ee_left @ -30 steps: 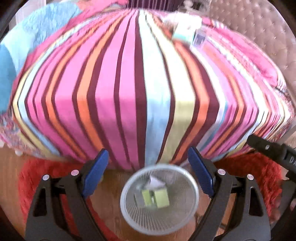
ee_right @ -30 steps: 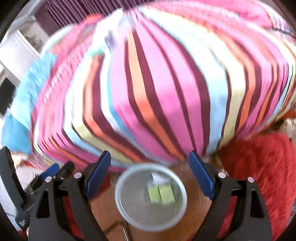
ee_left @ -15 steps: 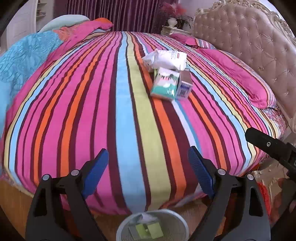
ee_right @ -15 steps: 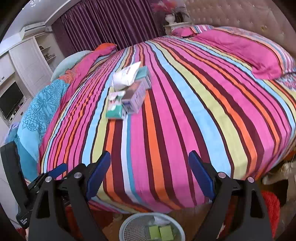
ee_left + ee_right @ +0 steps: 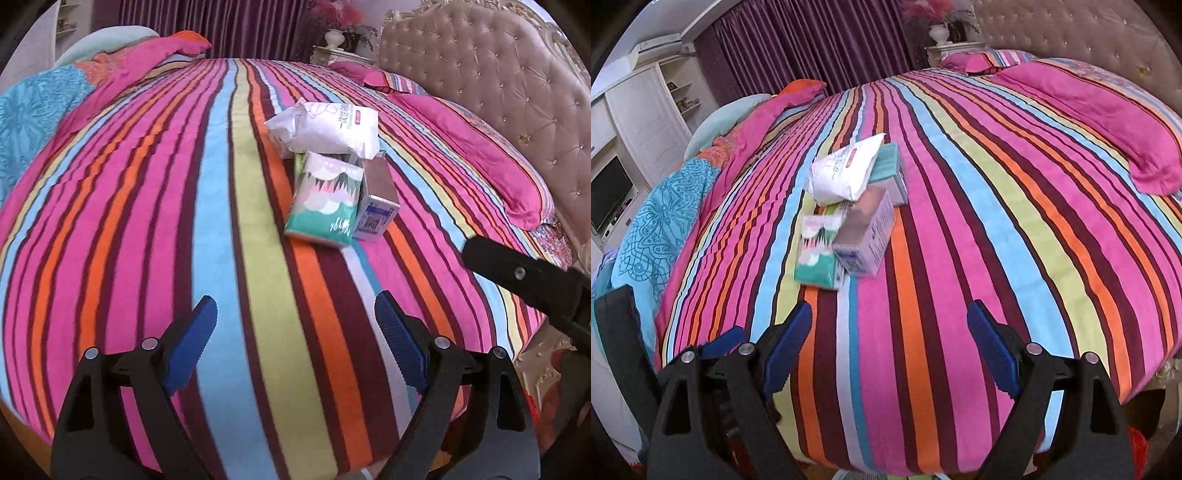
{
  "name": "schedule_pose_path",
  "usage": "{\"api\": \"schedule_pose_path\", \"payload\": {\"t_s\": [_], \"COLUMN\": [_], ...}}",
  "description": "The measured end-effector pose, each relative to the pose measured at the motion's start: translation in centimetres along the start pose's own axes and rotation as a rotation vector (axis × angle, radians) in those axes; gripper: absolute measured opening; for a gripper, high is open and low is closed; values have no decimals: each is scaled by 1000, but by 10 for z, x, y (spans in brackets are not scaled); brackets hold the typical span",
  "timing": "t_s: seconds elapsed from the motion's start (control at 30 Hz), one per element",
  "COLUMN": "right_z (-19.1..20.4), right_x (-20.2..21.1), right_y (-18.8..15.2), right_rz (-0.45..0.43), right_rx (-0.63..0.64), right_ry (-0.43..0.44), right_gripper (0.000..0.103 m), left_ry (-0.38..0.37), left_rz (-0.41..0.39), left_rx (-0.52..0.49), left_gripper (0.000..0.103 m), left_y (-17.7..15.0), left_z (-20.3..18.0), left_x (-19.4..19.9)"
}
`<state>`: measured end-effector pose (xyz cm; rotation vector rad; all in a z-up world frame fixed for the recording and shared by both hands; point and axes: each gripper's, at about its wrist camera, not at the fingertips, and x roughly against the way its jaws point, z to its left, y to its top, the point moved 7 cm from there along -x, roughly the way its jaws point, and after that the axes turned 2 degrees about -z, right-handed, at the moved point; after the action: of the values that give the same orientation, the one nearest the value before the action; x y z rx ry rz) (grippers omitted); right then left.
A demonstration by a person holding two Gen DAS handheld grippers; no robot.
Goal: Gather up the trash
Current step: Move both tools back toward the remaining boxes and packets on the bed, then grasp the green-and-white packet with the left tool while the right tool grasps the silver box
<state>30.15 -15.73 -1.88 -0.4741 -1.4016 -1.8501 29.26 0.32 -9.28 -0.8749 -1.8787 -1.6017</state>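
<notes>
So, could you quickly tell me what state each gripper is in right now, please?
Left gripper: open, holding nothing, above the striped bedspread.
Right gripper: open, holding nothing.

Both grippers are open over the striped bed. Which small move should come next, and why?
Probably reach the left gripper forward to the green patterned tissue pack: it is the nearest piece of the pile, lies free on the striped bedspread, and both jaws stand open and empty.
</notes>
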Motion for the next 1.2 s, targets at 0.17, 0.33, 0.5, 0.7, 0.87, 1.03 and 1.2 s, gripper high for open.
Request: {"api": "schedule_pose_path", "payload": {"t_s": [0.17,0.33,0.5,0.7,0.87,1.03,1.2], "right_z": [-1,1,8,12,6,-6,-9], "right_x": [-17,-35,-51,-71,-78,-80,-88], "right_y": [11,17,25,29,26,26,28], "right_rz": [17,42,63,107,139,144,162], "right_rx": [0,-5,20,47,62,38,47], "right_ry": [-16,-27,-39,-68,-109,-111,-117], "right_gripper": [82,81,81,81,81,81,81], "left_ry": [-2,-12,-12,-3,-7,-12,3], "left_rz": [4,10,9,16,22,23,33], "left_rx": [-5,6,-13,-23,-33,-34,-50], "left_gripper": [85,85,85,85,85,85,85], "left_y": [14,25,33,40,42,45,50], "left_z": [0,-1,-4,-3,-2,-3,-9], "left_x": [-20,-36,-46,-57,-62,-67,-76]}}
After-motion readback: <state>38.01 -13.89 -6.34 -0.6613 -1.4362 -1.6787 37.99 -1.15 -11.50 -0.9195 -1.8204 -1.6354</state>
